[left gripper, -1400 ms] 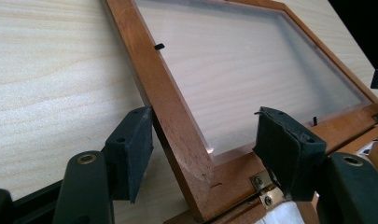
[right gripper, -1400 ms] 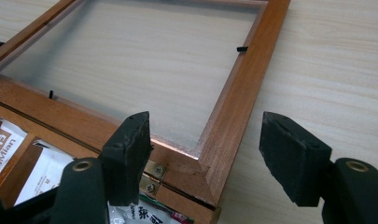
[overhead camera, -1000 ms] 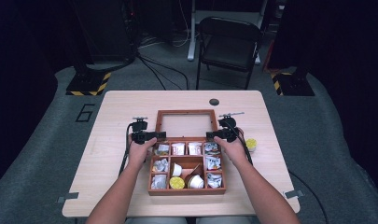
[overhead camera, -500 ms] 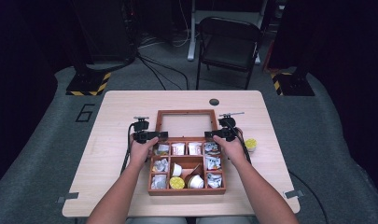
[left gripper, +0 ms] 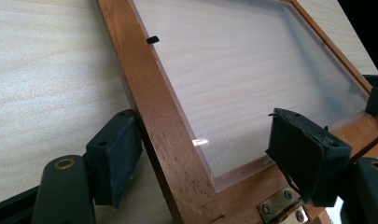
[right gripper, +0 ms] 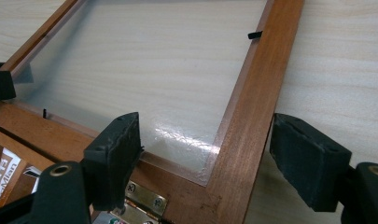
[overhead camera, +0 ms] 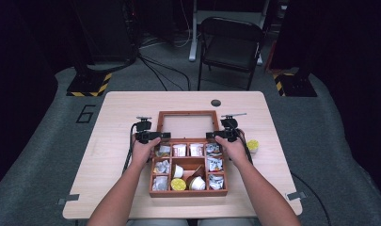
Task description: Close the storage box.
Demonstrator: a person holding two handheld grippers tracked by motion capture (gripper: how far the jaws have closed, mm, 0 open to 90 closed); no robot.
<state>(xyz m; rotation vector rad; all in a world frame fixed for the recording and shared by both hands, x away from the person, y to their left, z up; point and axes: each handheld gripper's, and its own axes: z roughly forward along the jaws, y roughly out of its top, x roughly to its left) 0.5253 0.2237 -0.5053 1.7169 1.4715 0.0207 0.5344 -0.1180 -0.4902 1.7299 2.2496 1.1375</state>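
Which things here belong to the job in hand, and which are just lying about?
In the job:
- lid, lying open and flat, its frame between both claws' open jaws
- box
- left claw and right claw, jaws just been opening

Lying about:
- yellow cup right of the box
- dark disc at the table's far edge
- chair

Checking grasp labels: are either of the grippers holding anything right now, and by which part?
Nothing held. The left gripper and right gripper each straddle a side rail of the open box lid near its hinges; both jaws have just been opening, pads off the wood.
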